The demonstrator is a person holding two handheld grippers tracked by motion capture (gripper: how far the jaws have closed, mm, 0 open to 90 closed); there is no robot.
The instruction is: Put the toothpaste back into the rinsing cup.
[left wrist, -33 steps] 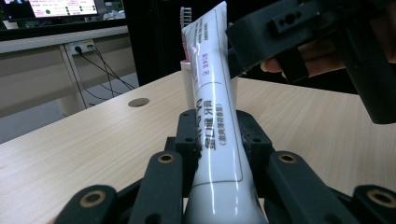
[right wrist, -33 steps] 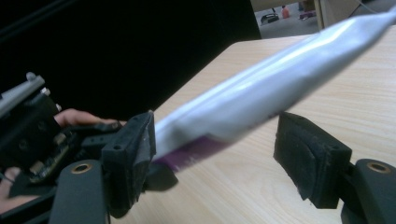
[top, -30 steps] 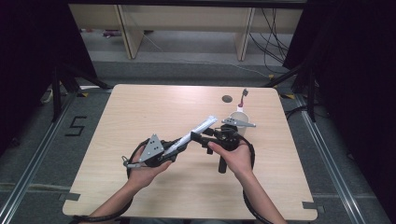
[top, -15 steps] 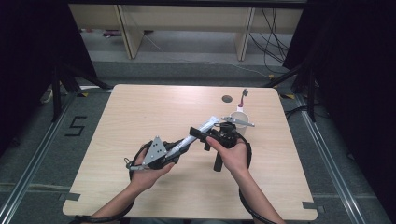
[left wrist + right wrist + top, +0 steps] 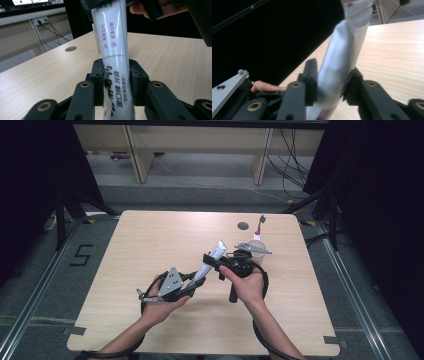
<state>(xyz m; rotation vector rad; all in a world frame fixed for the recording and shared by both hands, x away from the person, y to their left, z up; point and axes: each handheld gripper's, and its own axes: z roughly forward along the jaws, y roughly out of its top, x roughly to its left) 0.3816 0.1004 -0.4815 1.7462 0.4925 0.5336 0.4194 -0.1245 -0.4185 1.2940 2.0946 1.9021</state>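
White toothpaste tube (image 5: 210, 260) held off the wooden table (image 5: 150, 235), near the white cup (image 5: 257, 246); left gripper (image 5: 116, 82) clamps its lower body, and the right gripper (image 5: 329, 82), jaws just closing, pinches the flat crimped end. Looks light, soft, glossy-slick: best gripped across the flat faces. Long axis runs from the left gripper up toward the cup.

The desk (image 5: 165, 235) is evenly and softly lit from above in the high view, while its surroundings are left in deep darkness; only faint shadows are cast under the hands. In the left gripper view, bright vertical glare streaks are seen on the glossy white tube (image 5: 113, 37) (its print stays sharp). In the right gripper view the tube (image 5: 342, 60) is smeared by blur, and the background is largely black.
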